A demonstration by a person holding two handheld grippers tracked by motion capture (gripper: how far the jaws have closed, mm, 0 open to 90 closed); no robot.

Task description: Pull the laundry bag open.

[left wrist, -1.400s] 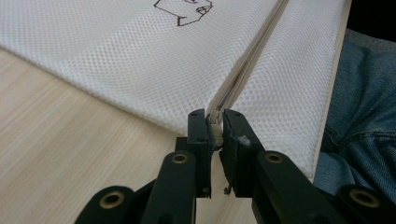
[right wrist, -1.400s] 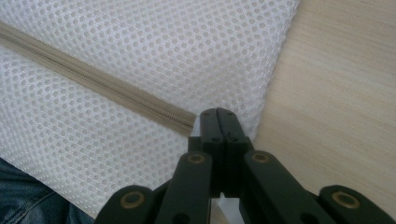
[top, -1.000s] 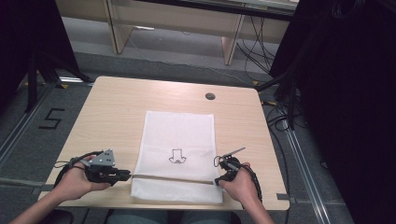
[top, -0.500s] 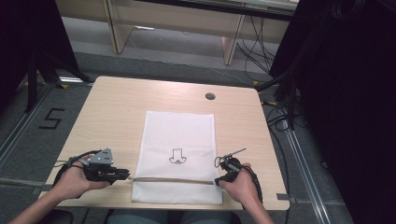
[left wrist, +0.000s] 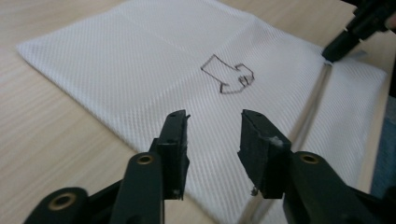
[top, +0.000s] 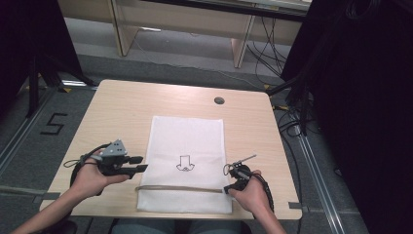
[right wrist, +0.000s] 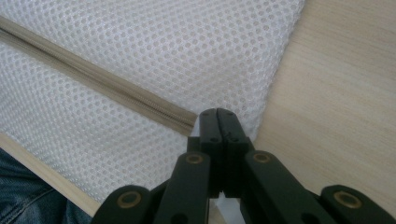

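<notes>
A white mesh bag (top: 187,136) lies flat on the table, with a black arrow drawing (top: 184,164) and a beige zipper (top: 180,188) across its near part. My left gripper (top: 144,164) hovers at the bag's left edge, just beyond the zipper. Its jaws have just been opening and nothing is between them; in the left gripper view the left gripper (left wrist: 215,122) frames bare mesh below the arrow drawing (left wrist: 229,77). My right gripper (top: 227,189) is shut on the bag at the zipper's right end. The right gripper (right wrist: 217,114) meets the zipper (right wrist: 107,86) at its closed tips.
The wooden table (top: 122,112) has a cable hole (top: 219,101) at the back right. A floor mark "5" (top: 52,124) lies to the left. Cables and dark equipment stand to the right of the table. The person's jeans (right wrist: 28,200) show below the near edge.
My left gripper let go of the zipper's left end, opened its jaws and moved away from the person along the bag's left edge. The right gripper stayed still.
</notes>
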